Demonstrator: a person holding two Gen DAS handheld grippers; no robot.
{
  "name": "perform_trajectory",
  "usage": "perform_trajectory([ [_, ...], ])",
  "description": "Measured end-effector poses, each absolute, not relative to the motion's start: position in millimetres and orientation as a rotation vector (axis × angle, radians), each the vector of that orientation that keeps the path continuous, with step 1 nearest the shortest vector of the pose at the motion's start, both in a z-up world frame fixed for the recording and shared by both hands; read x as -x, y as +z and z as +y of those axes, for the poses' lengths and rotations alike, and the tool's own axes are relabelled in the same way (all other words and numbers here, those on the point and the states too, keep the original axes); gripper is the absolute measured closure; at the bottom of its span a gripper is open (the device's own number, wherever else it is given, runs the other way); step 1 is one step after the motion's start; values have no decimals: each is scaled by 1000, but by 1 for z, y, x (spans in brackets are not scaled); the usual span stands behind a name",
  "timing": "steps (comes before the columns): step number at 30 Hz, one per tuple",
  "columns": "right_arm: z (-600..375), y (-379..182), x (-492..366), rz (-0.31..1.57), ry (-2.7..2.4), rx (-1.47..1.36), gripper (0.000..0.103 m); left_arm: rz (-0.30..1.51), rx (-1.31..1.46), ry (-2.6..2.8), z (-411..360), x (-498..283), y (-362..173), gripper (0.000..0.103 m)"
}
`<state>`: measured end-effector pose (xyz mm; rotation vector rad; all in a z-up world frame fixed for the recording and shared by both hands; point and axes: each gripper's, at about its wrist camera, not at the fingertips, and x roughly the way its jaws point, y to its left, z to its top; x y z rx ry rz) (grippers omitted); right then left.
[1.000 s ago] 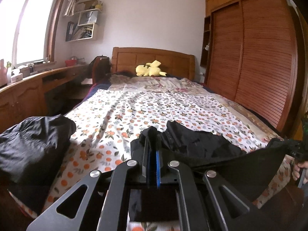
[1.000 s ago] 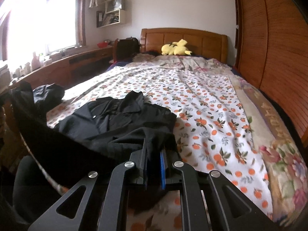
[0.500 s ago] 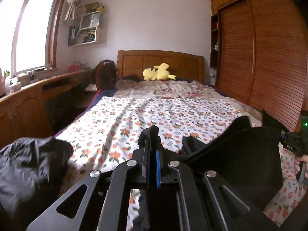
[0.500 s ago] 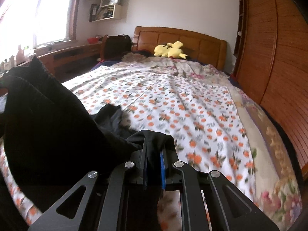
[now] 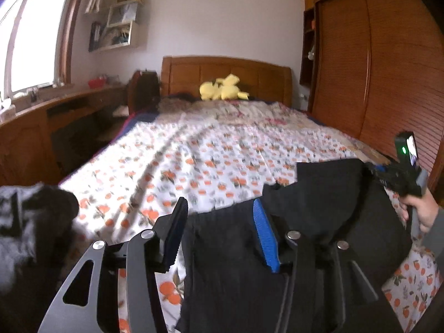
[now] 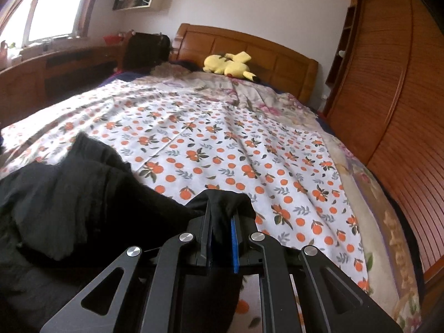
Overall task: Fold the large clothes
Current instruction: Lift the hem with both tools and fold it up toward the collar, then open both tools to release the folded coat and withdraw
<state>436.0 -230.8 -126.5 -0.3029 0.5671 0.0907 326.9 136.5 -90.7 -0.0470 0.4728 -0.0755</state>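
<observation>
Black garment (image 5: 319, 194) ahead of the left gripper (image 5: 219, 233) runs off the bottom edge; bedspread (image 5: 194, 149) beyond is motion-blurred.

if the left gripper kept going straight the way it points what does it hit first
Probably the black garment lying between and below its just-opened fingers; the left gripper tilts down toward it. Past that edge comes the orange-print bedsheet, though depth is hard to judge.

Left hand-held gripper (image 5: 217, 223) just opened — right hand-held gripper (image 6: 221, 229) clamped.
</observation>
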Motion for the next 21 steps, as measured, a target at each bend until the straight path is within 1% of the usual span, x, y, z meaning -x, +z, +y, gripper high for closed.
perform_trajectory([
  [4, -224, -129, -453, 555, 47, 317, 94, 514, 31, -105, 134, -334, -115, 52],
  [7, -225, -126, -467, 539, -10, 295, 94, 524, 19, -121, 130, -332, -124, 52],
  [10, -224, -134, -487, 601, -66, 298, 94, 530, 11, -142, 126, -329, -130, 52],
  [11, -225, -138, -492, 624, -71, 292, 90, 532, 10, -147, 124, -328, -131, 52],
  [13, -227, -144, -498, 653, -90, 287, 73, 538, 2, -158, 121, -327, -134, 52],
  [14, -228, -145, -497, 663, -94, 282, 53, 540, 0, -161, 120, -327, -134, 52],
  [15, -230, -145, -496, 670, -87, 270, 43, 543, -1, -166, 119, -326, -135, 52],
  [19, -233, -137, -481, 662, -58, 270, 43, 548, -4, -176, 116, -323, -138, 52],
  [20, -233, -133, -474, 660, -44, 268, 43, 548, -3, -178, 115, -322, -137, 51],
  [21, -233, -131, -469, 657, -32, 266, 43, 547, -3, -180, 115, -321, -138, 48],
])
